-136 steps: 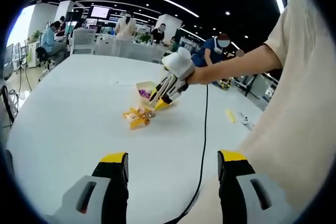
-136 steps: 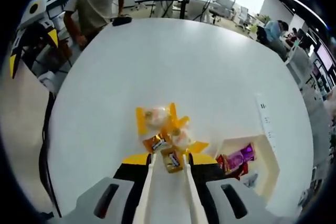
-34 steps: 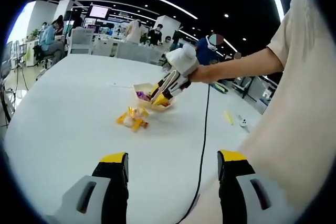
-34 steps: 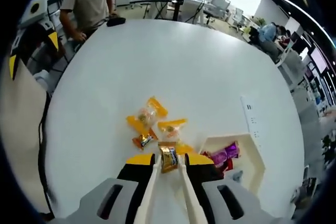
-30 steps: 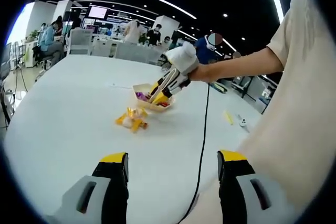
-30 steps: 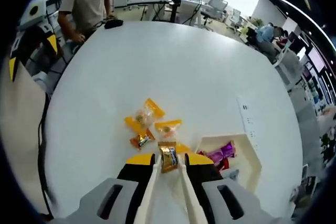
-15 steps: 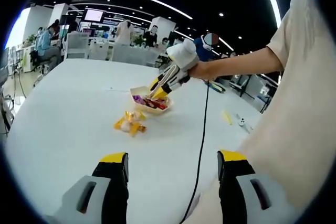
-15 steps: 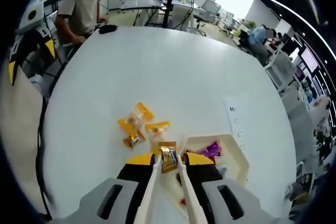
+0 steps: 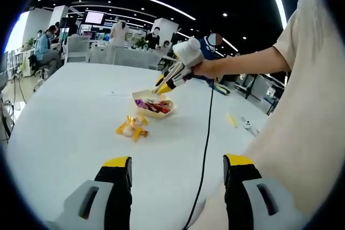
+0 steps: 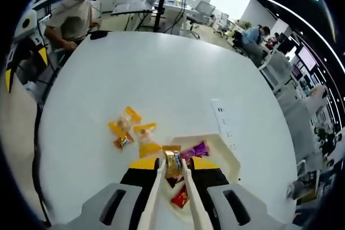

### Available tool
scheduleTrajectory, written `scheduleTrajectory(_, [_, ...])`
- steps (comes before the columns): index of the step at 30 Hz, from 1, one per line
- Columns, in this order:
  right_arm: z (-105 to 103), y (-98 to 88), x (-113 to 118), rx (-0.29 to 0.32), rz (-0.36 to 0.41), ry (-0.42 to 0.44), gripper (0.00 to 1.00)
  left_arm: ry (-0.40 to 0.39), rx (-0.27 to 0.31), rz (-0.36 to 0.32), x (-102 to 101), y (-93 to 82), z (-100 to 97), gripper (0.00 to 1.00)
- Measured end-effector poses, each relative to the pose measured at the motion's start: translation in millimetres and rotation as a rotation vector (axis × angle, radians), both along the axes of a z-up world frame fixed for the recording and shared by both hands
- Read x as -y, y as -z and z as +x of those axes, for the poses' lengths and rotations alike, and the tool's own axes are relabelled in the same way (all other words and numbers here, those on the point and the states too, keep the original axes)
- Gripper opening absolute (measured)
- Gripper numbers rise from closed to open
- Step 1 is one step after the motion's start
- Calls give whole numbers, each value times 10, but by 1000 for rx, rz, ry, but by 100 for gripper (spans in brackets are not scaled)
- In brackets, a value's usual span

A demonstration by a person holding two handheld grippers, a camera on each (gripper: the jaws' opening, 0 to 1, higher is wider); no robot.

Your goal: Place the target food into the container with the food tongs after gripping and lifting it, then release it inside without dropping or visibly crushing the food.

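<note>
My right gripper [image 10: 173,165] is shut on white food tongs [image 10: 151,192], which run up between its yellow-tipped jaws. The tong tips pinch a small gold-wrapped snack [image 10: 172,160]. The snack hangs over the left part of a cream container [image 10: 225,154] that holds purple and red packets. In the left gripper view, the right gripper [image 9: 171,77] is held by a hand just above the container [image 9: 164,113]. Loose yellow-wrapped snacks [image 10: 125,118] lie on the table left of the container. My left gripper [image 9: 178,164] stands open with nothing between its jaws, low and well short of the snacks [image 9: 131,128].
A black cable [image 9: 207,133] trails from the right gripper across the round white table [image 10: 161,68]. Beyond the container lies a white power strip [image 10: 222,120]. A person [image 10: 75,17] sits at the far table edge. Small yellow and white items [image 9: 237,119] lie to the right.
The right gripper has lifted and carried the pinched snack from over the loose pile to over the container. The left gripper has stayed open and almost still.
</note>
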State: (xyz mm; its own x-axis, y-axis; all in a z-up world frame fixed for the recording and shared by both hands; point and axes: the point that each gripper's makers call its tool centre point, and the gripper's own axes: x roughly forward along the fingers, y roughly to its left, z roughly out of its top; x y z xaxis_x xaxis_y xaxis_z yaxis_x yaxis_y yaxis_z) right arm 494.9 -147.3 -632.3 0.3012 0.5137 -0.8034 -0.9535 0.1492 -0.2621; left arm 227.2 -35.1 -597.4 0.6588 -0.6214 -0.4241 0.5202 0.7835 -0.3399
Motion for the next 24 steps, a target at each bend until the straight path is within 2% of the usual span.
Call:
scheduleTrajectory(7, [113,-113,65,27,15,33,22,6,3,0,7,-4,-3,69])
scheduleTrajectory(24, [282,-262,128,79,0,32,22,-4,7,-3,2,-22,-49,69])
